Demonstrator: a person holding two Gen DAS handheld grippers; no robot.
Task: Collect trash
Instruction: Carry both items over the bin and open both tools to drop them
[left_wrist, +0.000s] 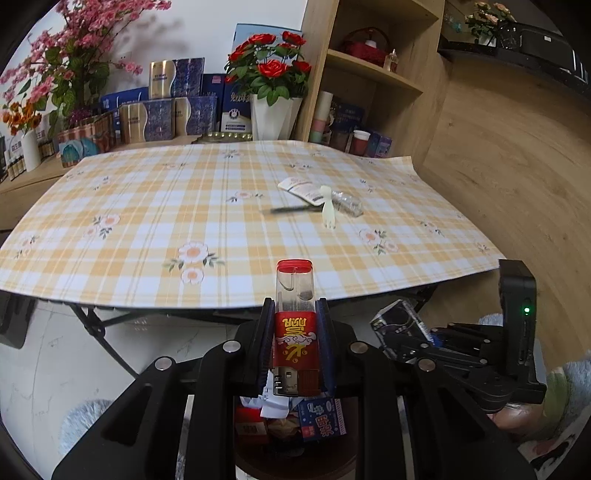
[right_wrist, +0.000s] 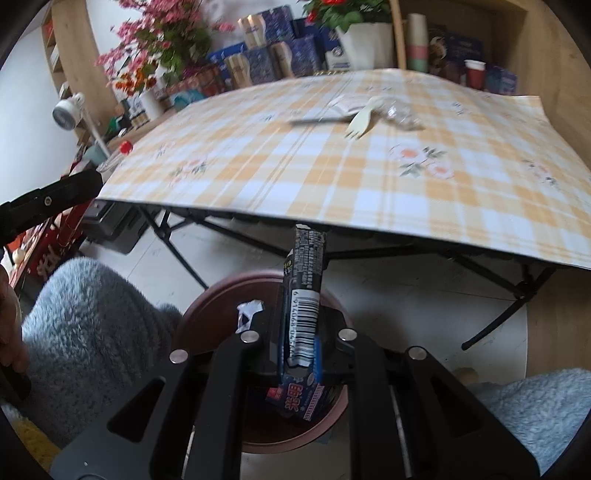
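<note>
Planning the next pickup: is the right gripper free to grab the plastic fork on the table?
Probably not yet: the right gripper is shut on a dark wrapper above the bin. The fork itself lies unobstructed.

Glossy clear-plastic lighter (left_wrist: 294, 314), shiny printed wrapper (right_wrist: 303, 295), smooth checked tablecloth (left_wrist: 147, 229), matt plastic fork (left_wrist: 327, 206).

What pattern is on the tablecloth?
The tablecloth has an orange-yellow and white check with small flowers, clearest in the left wrist view.
</note>
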